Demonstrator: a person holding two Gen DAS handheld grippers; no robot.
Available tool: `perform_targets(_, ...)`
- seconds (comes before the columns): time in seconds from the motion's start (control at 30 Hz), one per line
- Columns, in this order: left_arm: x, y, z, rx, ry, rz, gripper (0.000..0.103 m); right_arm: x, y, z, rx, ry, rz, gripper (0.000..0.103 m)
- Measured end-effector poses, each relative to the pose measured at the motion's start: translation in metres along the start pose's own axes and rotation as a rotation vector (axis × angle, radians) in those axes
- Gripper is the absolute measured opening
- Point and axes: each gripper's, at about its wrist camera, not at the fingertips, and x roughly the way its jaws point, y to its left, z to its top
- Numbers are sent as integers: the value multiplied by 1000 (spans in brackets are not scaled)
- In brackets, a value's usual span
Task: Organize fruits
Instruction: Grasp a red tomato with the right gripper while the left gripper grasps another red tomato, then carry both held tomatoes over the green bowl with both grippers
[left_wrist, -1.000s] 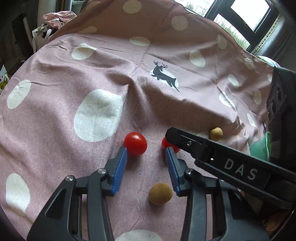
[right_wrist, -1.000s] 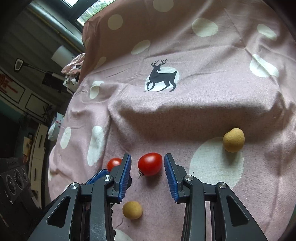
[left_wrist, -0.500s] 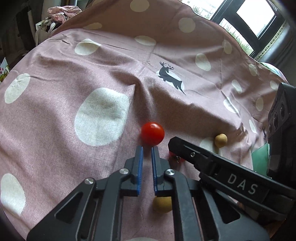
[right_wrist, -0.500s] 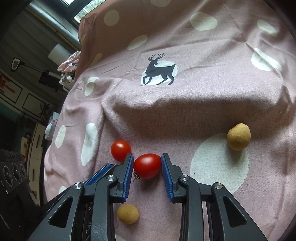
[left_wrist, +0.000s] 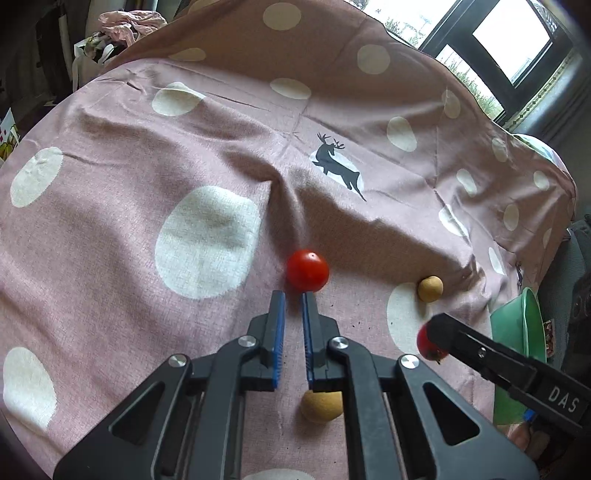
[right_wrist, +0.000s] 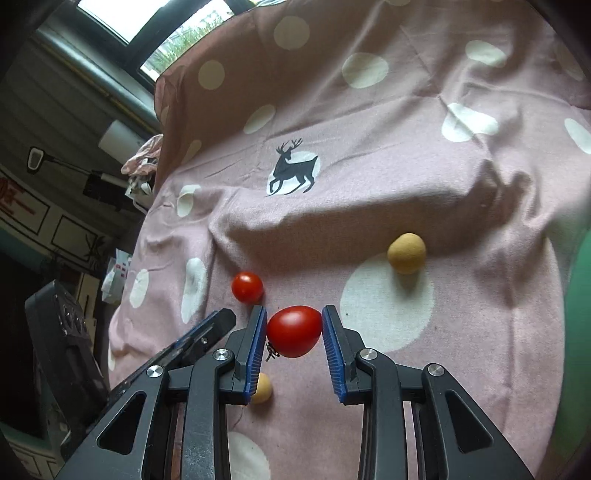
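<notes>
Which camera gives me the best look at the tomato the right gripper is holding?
The right wrist view: the oval tomato sits centred between the right gripper pads, fully visible. The left wrist view shows only a red sliver of it behind a black finger.

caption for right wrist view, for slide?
Right tongs shut on a red tomato above the spotted pink cloth.

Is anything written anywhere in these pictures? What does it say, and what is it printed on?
"DAS": white letters on the black arm of the right gripper, seen from the left wrist.
Red characters on a wall sign at the right wrist view's left edge: cut off, unreadable.
The deer on the spotted cloth is a picture only, without words.
</notes>
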Motion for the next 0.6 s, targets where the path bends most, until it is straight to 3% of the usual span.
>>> perform_targets(0.2,13,-11,10,5,32,15,15,-32,-16,-31,-5,-58,-34,32)
perform_targets(0.37,29,-15,18,14,37,35,25,-46,-23,-26,19,-100,-2,32)
perform_targets(0.6,37,-22,24,53,14,78,27,-51,-25,-28,21,-111,6,32)
